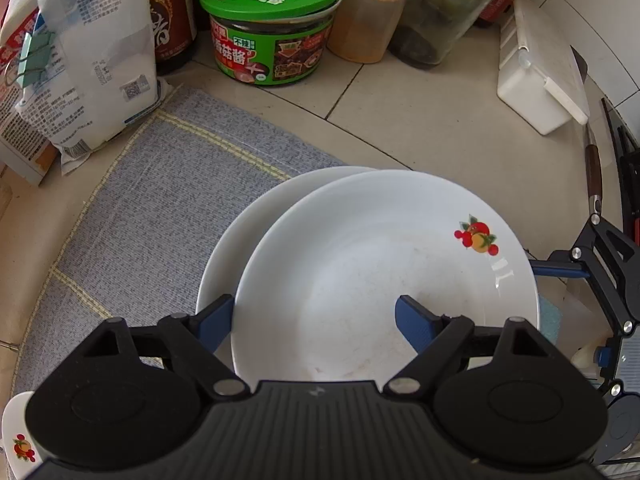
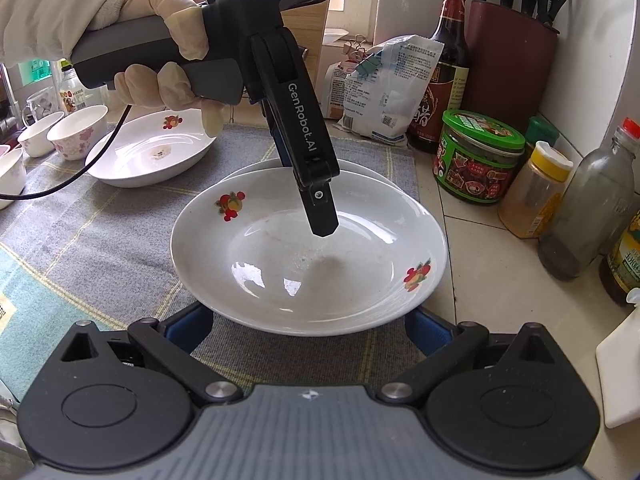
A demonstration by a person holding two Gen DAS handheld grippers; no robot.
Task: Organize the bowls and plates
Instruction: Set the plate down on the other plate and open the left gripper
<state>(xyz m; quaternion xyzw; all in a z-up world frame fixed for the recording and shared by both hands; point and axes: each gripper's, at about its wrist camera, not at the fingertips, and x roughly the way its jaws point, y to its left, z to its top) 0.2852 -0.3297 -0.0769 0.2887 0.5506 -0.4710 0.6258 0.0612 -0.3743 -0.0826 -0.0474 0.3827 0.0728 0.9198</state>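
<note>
Two white plates lie stacked on a grey woven mat (image 1: 160,208). The top plate (image 1: 360,264) (image 2: 280,264) carries fruit prints and sits shifted off the lower plate (image 1: 236,236) (image 2: 362,170), tilted on it. My left gripper (image 1: 315,301) points steeply down and stands open across the top plate's rim, one blue pad (image 1: 416,326) inside it and the other outside; neither presses on it. My right gripper (image 2: 308,320) is open at the opposite rim, its wide-set fingertips hidden under the plate's edge. A gloved hand (image 2: 160,80) holds the left gripper.
A third fruit-print plate (image 2: 152,152) and several floral bowls (image 2: 78,134) sit at the mat's far left. A green-lidded jar (image 1: 272,28), bottles, a spice jar (image 1: 372,12) and a flour bag (image 1: 100,60) crowd the back. A white box (image 1: 536,80) lies on the right.
</note>
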